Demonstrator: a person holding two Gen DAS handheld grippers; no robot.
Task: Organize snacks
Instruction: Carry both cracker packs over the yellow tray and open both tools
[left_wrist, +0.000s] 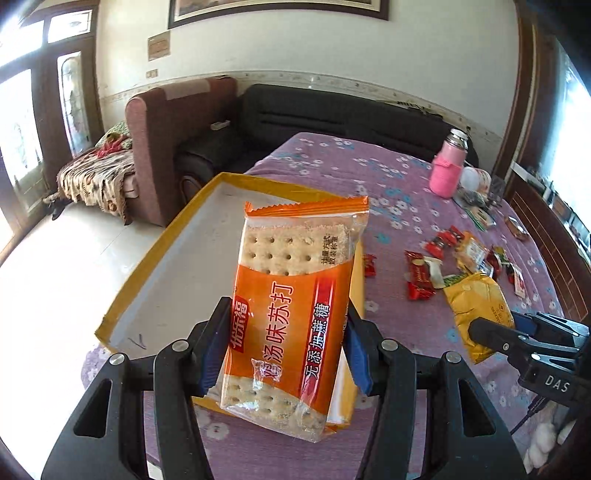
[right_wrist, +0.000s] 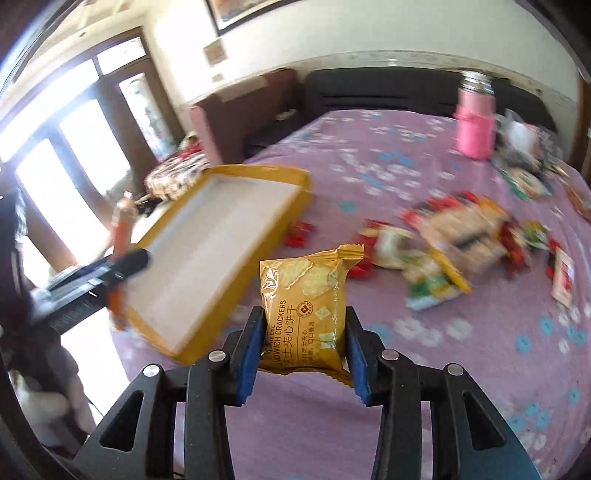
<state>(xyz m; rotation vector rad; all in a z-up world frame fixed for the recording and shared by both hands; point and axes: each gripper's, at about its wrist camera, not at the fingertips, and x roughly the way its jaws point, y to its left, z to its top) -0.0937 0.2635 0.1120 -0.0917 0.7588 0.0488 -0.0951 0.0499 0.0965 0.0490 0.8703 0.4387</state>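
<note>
Cracker packs (left_wrist: 284, 314) seemingly between both tongs (left_wrist: 282, 343)

One orange soda-cracker packet (left_wrist: 284, 314), one yellow sandwich-cracker packet (right_wrist: 304, 314), one shallow yellow cardboard tray (left_wrist: 122, 295), one pink flask (left_wrist: 448, 168).

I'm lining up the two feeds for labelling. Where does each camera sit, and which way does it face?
Left wrist: on the left gripper, looking down its fingers at the orange soda cracker pack over the yellow tray; right gripper at the edge.
Right wrist: on the right gripper, facing the yellow sandwich cracker pack.
Shared: tray, pink bottle, snack pile.
</note>
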